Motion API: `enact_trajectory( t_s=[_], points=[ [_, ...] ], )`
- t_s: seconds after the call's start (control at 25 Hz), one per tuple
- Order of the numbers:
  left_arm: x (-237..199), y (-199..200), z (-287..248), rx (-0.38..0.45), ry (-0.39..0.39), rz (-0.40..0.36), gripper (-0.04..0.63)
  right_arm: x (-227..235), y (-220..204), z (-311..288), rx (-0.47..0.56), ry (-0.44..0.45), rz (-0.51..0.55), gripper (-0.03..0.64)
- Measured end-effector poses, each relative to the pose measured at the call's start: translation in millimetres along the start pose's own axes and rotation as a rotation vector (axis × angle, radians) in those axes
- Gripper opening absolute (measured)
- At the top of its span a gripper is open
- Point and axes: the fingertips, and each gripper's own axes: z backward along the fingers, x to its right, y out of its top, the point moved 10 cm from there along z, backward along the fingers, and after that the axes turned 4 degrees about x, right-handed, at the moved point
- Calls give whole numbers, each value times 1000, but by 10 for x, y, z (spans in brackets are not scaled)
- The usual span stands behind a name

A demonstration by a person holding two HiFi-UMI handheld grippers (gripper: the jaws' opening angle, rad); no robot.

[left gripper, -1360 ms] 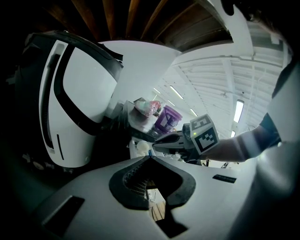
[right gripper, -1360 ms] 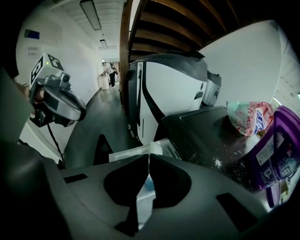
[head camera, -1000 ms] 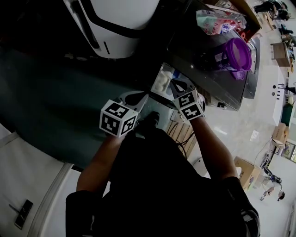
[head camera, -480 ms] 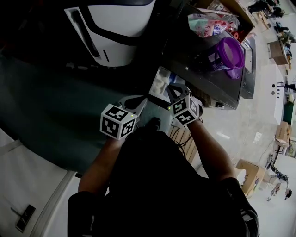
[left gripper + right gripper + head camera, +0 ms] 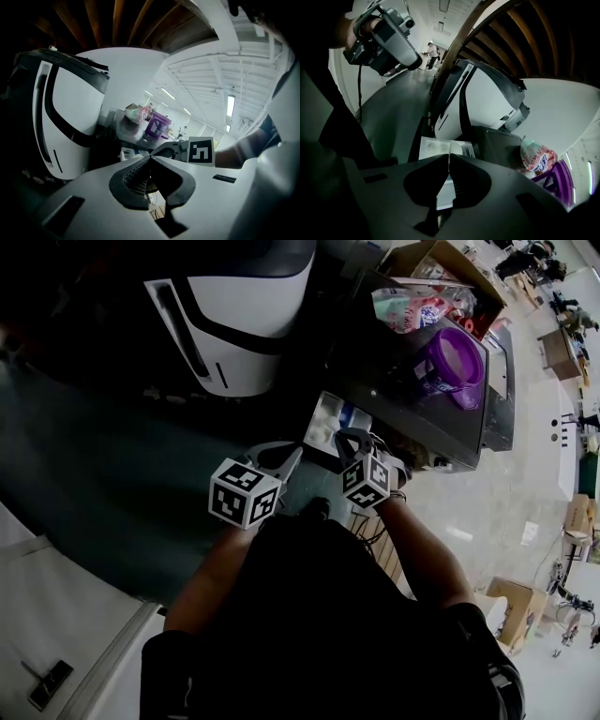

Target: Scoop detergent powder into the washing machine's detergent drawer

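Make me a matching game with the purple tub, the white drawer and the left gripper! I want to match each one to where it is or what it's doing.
Things:
1. purple round plastic tub
2. white detergent drawer
3. left gripper

Places and states:
a. pulled out, open on top
b. jaws shut, holding nothing
c. standing on the dark machine top

Pairs: 1-c, 2-a, 3-b.

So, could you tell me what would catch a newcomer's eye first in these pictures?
Probably the bright purple tub on the dark machine top, upper right in the head view, and the big white appliance to its left. Below them, the left gripper and right gripper, tongs shut, hang by the open detergent drawer.
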Motion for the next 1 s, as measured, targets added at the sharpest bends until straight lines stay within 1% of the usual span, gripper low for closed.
enact_trajectory(
  t_s=[0.12, 0.28, 0.44, 0.6, 0.8, 0.88, 1.0],
  points=[
    [9, 34, 30, 7, 4, -5, 9, 7, 27, 8, 18, -7, -11, 21],
    [-5, 95, 81, 12, 4, -7, 9, 176, 100, 155, 64, -62, -88, 21],
    [-46, 146, 80, 10, 3, -13, 8, 113, 59, 120, 48, -25, -79, 21],
    [-66, 189, 60, 4, -8, -19, 9, 14, -11, 58, 24, 9, -102, 21],
    [-95, 247, 21, 1, -25, -25, 8, -26, 36, 61, 31, 36, -108, 21],
    [-103, 268, 7, 4, -32, -27, 8, 27, 42, 79, 43, 21, -148, 21],
    [-107, 300, 10, 13, -45, -31, 9, 197, 51, 181, 64, -22, -243, 21]
  ],
)
